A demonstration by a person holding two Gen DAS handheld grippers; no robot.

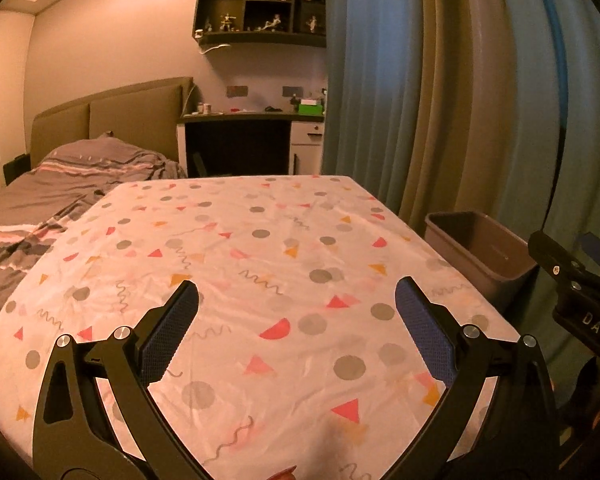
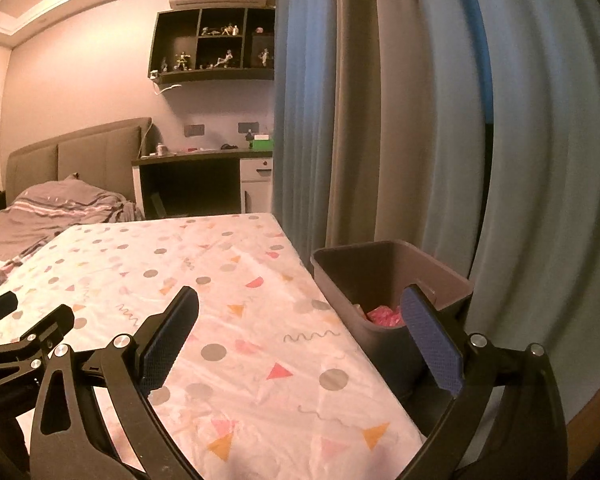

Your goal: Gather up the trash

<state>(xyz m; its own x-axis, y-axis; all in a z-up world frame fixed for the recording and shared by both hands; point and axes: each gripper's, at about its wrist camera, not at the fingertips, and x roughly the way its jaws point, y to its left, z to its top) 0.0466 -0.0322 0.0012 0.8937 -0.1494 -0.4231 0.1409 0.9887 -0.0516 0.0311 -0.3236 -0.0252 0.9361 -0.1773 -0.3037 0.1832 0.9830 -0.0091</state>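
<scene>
- Where the left wrist view is taken, the left gripper is seen at lower centre with its jaws spread wide and nothing between them; only the patterned cloth is framed by the blue pads.
- The right gripper is shown at lower centre of the right wrist view, jaws likewise wide apart and empty, its right finger overlapping the bin.
- The bin is placed at the cloth's right edge, before the curtain; it appears at right of centre in both views.
- The trash, a crumpled red piece, is seen inside the bin at its near end, partly hidden by the finger.
- No other trash can be made out on the cloth, so collection is judged nearly or fully done.
- The trash is judged light, soft and crushable, not fragile; if handled again, it would best be pinched across its bulk, where the folds give the pads purchase.
</scene>
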